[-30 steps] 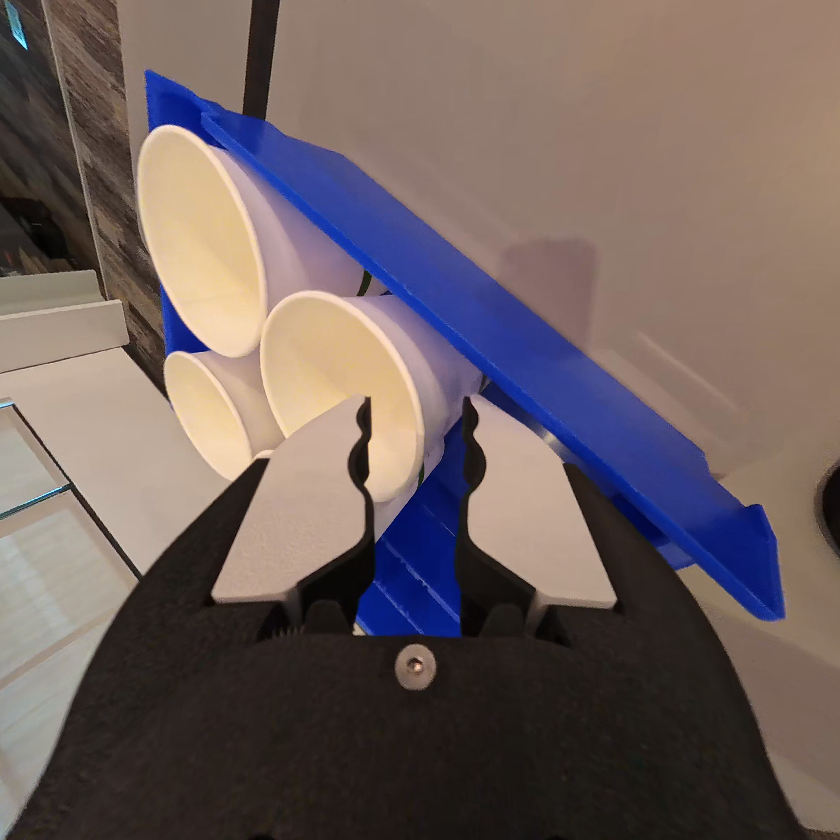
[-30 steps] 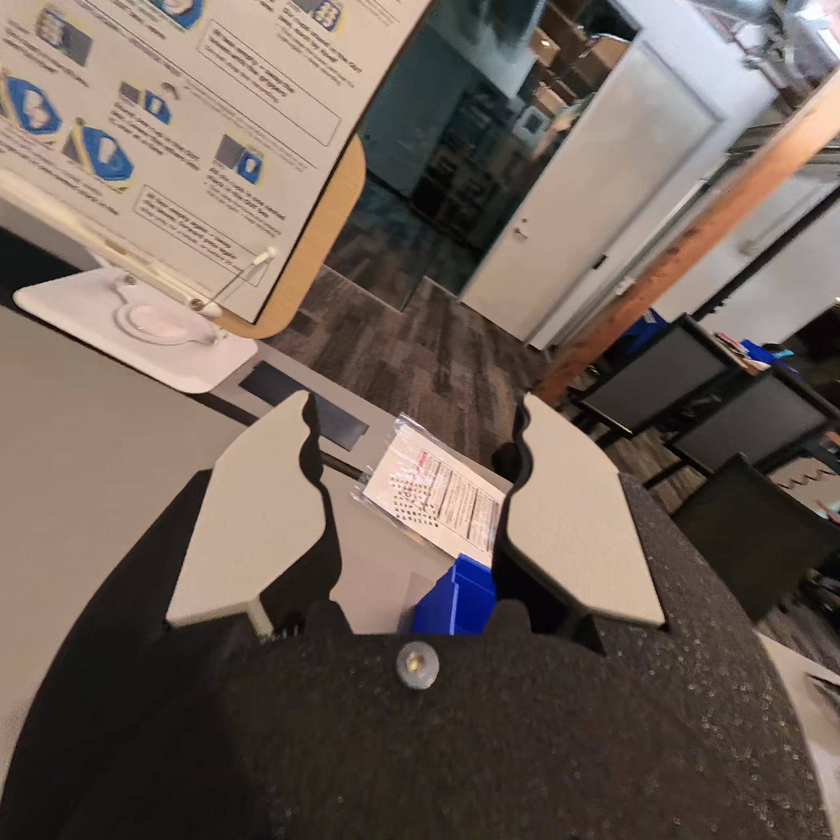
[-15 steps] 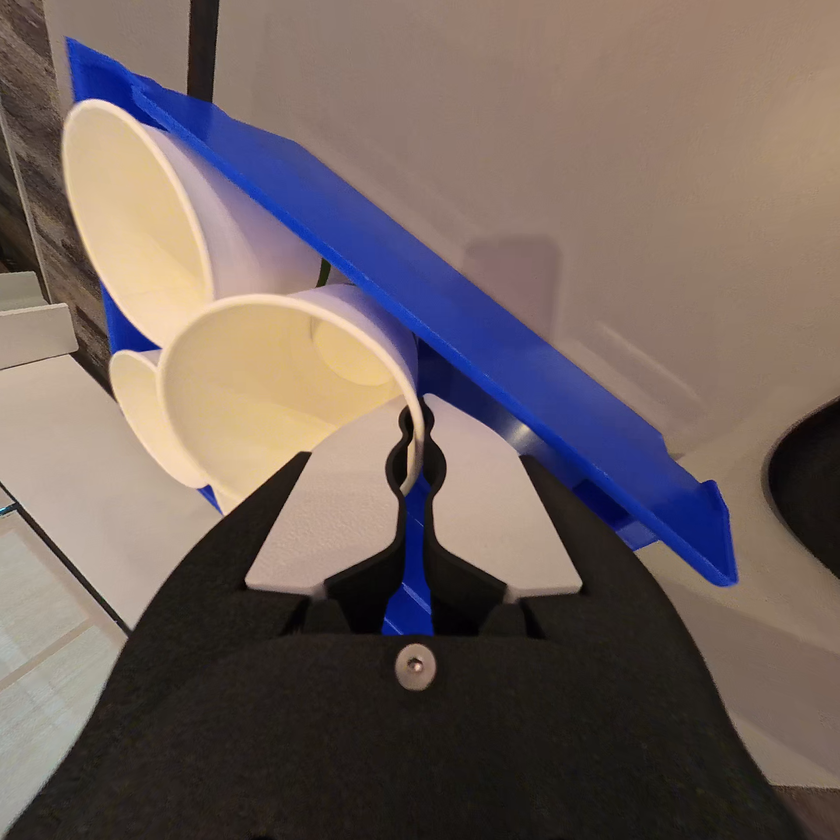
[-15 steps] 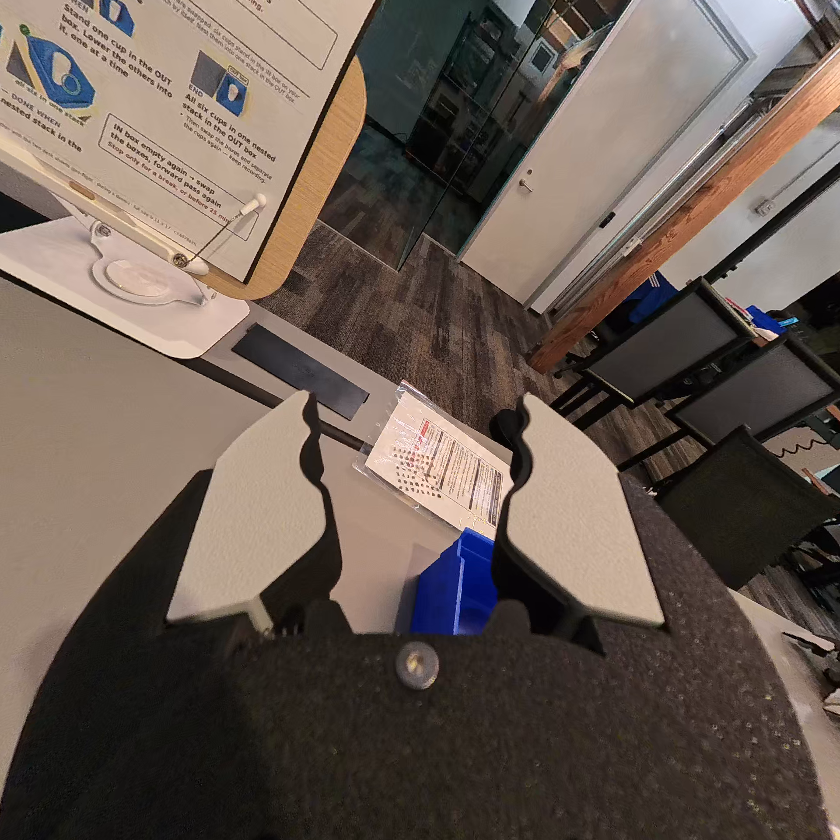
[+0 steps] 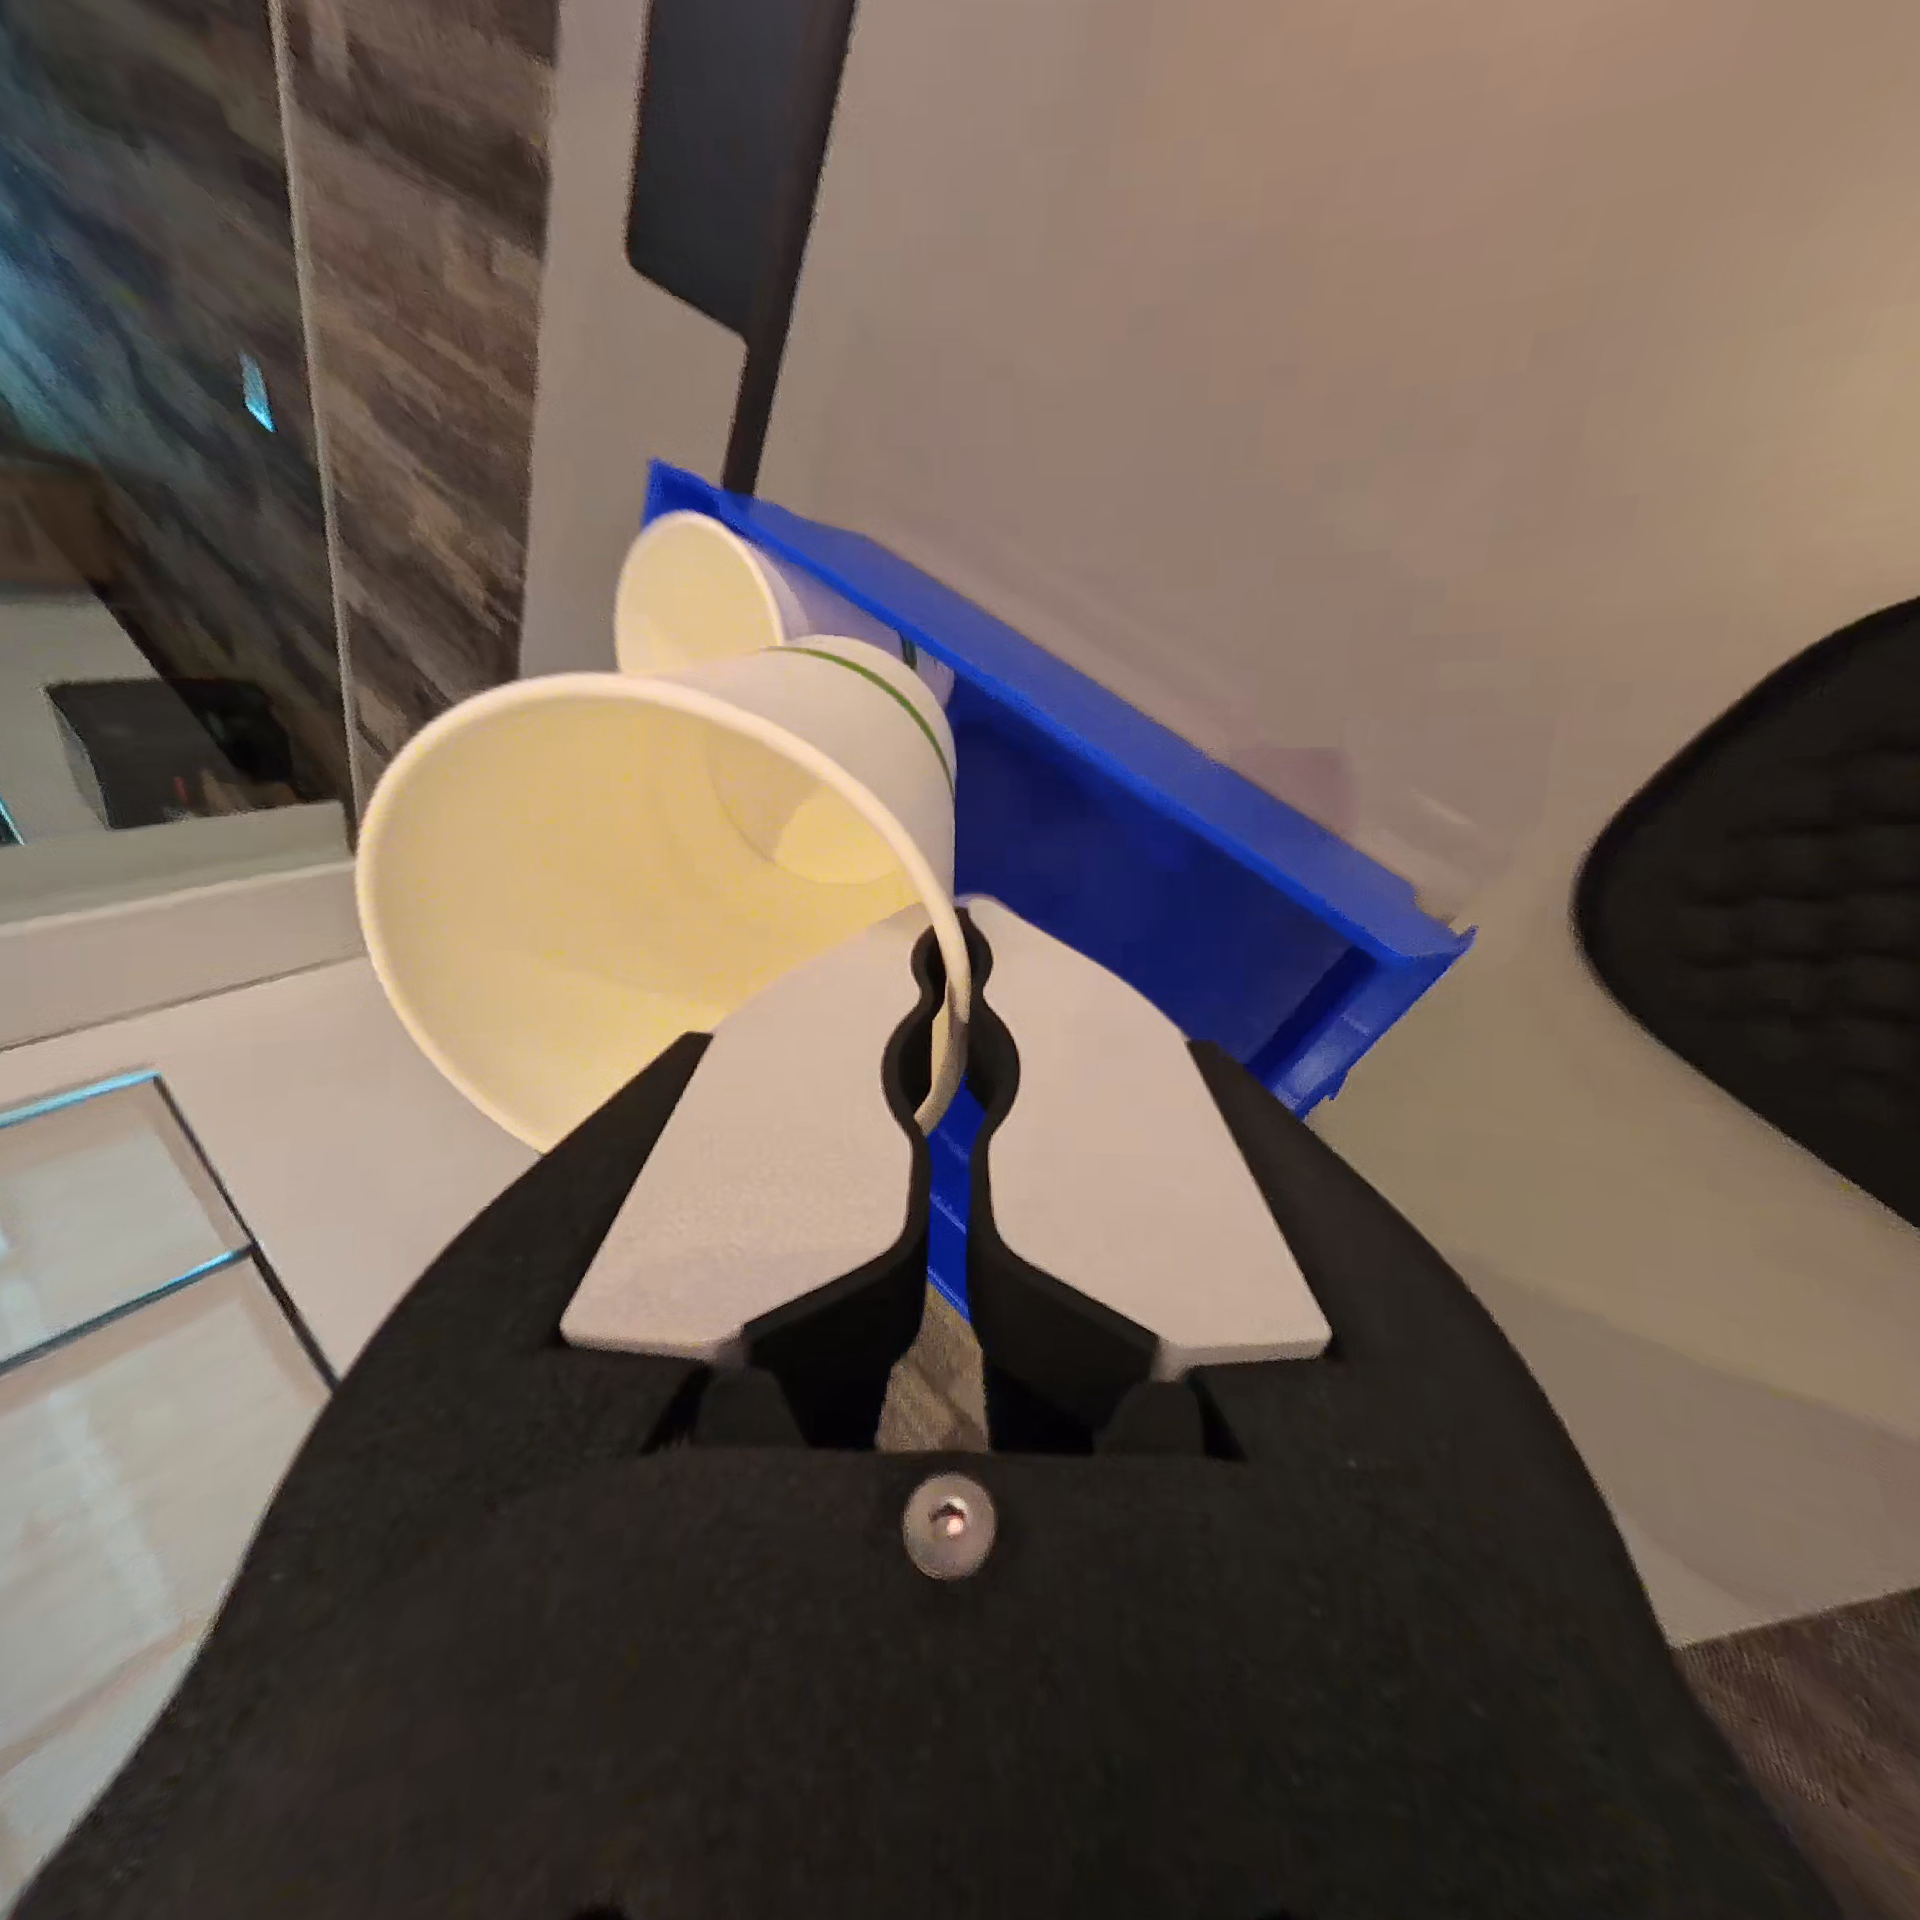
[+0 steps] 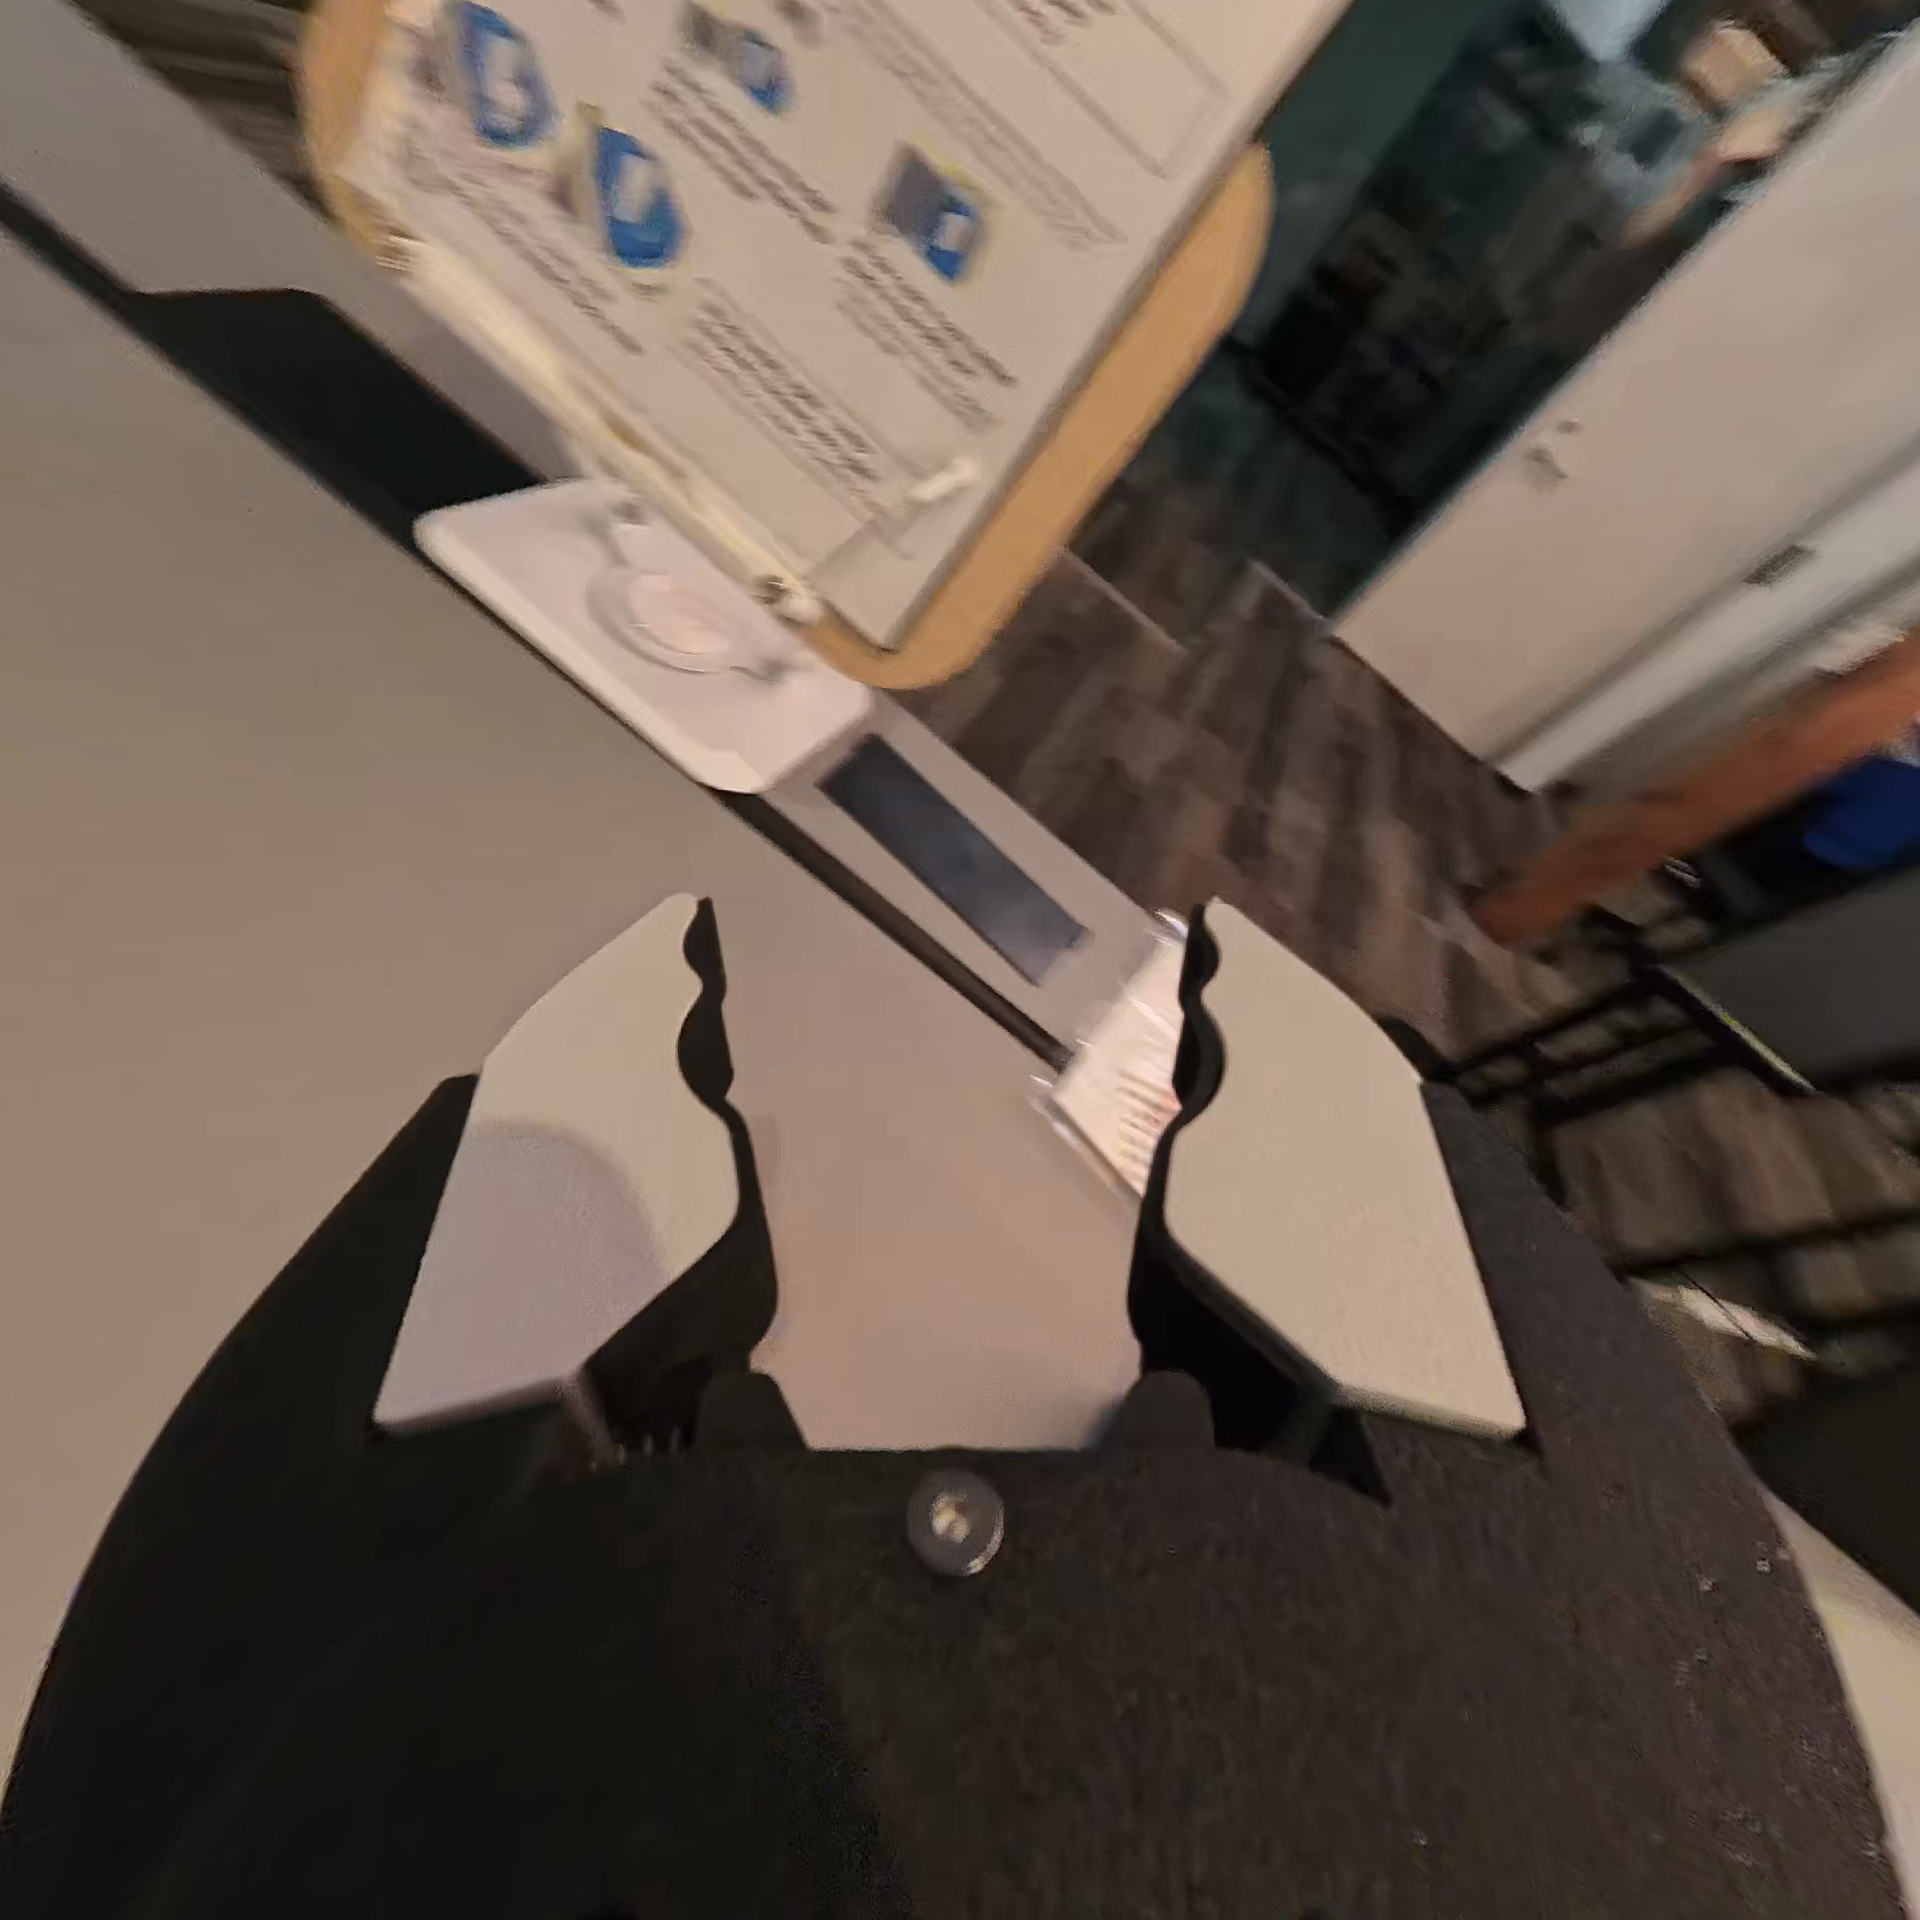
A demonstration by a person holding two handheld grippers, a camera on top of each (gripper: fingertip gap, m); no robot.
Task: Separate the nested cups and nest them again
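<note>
In the left wrist view my left gripper (image 5: 951, 935) is shut on the rim of a white paper cup (image 5: 644, 862) with a green stripe near its base. It holds the cup clear of the blue bin (image 5: 1164, 821), mouth toward the camera. Another white cup (image 5: 696, 597) stands in the far end of the bin. In the right wrist view my right gripper (image 6: 945, 914) is open and empty above the grey table (image 6: 260, 790). No cup shows in that view.
A black chair back (image 5: 1787, 883) is at the right of the left wrist view. In the right wrist view an instruction board (image 6: 810, 260) on a white stand (image 6: 665, 644) stands at the table's far edge, with a bagged sheet (image 6: 1117, 1081) behind my right finger.
My left gripper closed on the cup's rim and drew it back out of the blue bin. My right gripper stayed open and swung, so the blue bin left its view.
</note>
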